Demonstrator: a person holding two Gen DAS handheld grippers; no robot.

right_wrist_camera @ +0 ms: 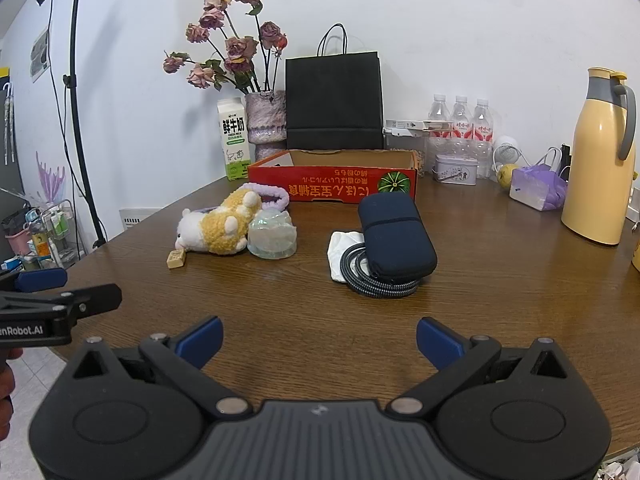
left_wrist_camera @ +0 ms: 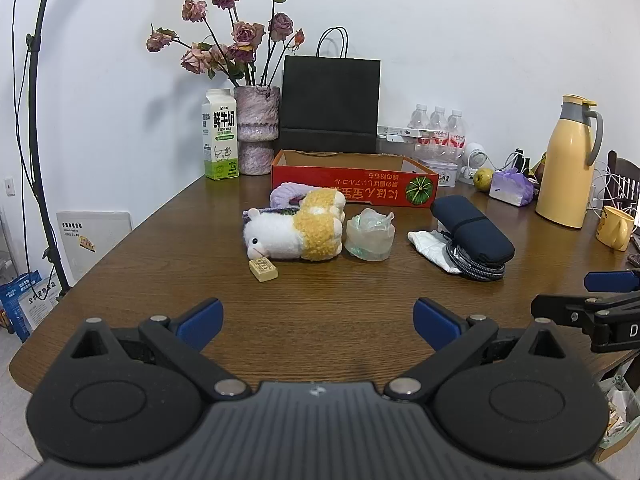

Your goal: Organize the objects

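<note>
hovering wide apart and empty-handed at the desk's [left_wrist_camera: 160,240] near edge, the left claw [left_wrist_camera: 318,320] and right claw [right_wrist_camera: 319,340] face the plush sheep [left_wrist_camera: 298,232] and dark pouch [right_wrist_camera: 394,238], loose before the red box [left_wrist_camera: 352,184] that likely collects them.

On the brown wood-grain table [left_wrist_camera: 160,264], a white-and-yellow plush sheep [left_wrist_camera: 298,226] lay at eleven o'clock of the navy pouch [right_wrist_camera: 394,236], before a red box [right_wrist_camera: 332,186] printed with a green striped pumpkin.
</note>
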